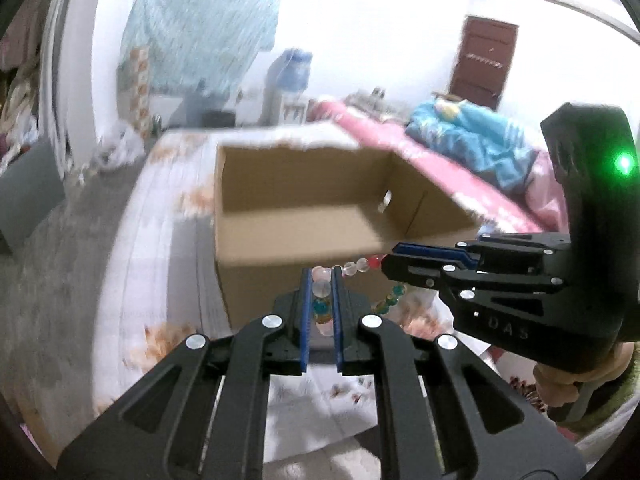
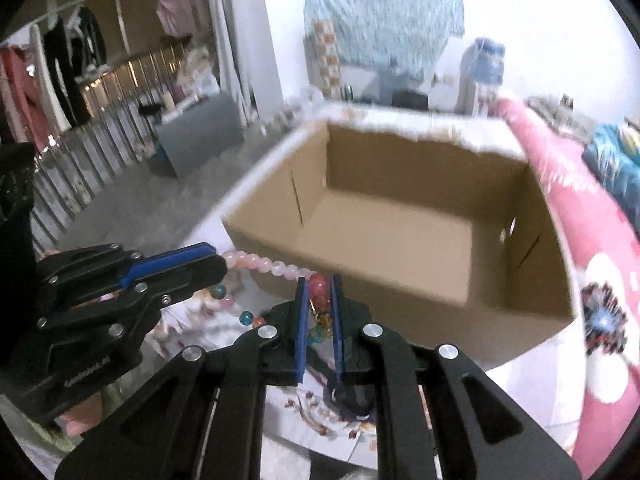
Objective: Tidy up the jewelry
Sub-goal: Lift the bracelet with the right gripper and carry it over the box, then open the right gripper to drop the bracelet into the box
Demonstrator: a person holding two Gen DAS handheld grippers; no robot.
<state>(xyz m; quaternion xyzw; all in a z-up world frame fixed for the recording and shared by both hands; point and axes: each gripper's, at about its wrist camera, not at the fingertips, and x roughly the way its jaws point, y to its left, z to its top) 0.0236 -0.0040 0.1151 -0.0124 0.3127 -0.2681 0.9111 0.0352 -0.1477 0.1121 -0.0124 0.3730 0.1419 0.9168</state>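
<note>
Left wrist view: the left gripper (image 1: 321,280) is closed on a beaded necklace (image 1: 362,264), whose strand runs rightward to the right gripper (image 1: 390,258), also clamped on it; a loop of teal beads sags below. Behind the strand stands an open cardboard box (image 1: 280,204) on a floral bedsheet (image 1: 160,208); a pink quilt (image 1: 440,160) lies to the right.

Right wrist view: the right gripper (image 2: 319,280) pinches the necklace (image 2: 264,262); the strand's long axis lies nearly level, leftward to the left gripper (image 2: 222,262), in front of the box's (image 2: 400,220) near wall.
</note>
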